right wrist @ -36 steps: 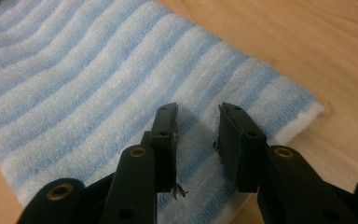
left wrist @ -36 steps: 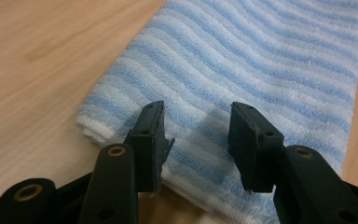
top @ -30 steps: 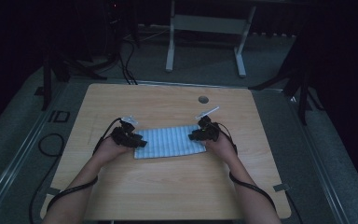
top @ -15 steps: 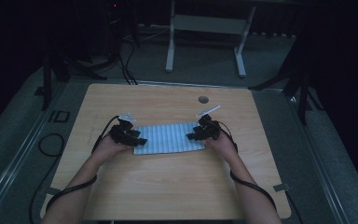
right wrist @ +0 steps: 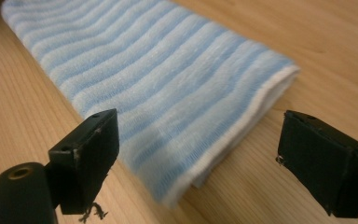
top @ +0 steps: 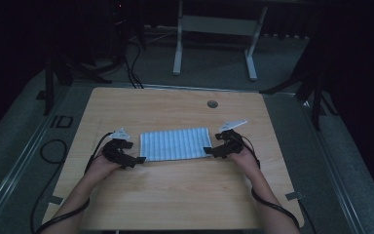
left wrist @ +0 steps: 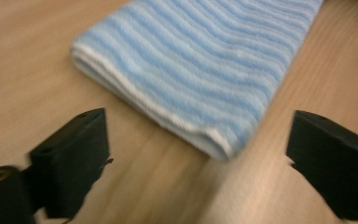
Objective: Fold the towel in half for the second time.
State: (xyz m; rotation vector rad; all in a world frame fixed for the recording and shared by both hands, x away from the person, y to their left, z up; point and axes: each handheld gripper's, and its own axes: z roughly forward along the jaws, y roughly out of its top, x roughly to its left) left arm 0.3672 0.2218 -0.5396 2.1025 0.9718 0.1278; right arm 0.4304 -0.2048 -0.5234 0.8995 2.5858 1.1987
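A folded towel [top: 175,144] with light blue and white stripes lies flat on the wooden table [top: 175,195], near its middle. My left gripper [top: 139,160] sits just off the towel's left end, and my right gripper [top: 208,150] just off its right end. Both have just been opening and now stand open, pressing on nothing. In the left gripper view the towel [left wrist: 205,60] lies ahead of the wide-apart jaws of the left gripper [left wrist: 200,158]. In the right gripper view a near corner of the towel [right wrist: 158,79] reaches in between the jaws of the right gripper [right wrist: 200,158], touching neither.
A round cable hole [top: 212,104] sits in the table's far part. Beyond the far edge a white metal frame [top: 177,48] stands on the dark floor, with cables [top: 131,68] at the far left. Cables trail from both grippers towards the near edge.
Both grippers have let go of the towel's ends and drawn outward, the left one leftward and the right one rightward. Their jaws have spread wide. The towel stays flat.
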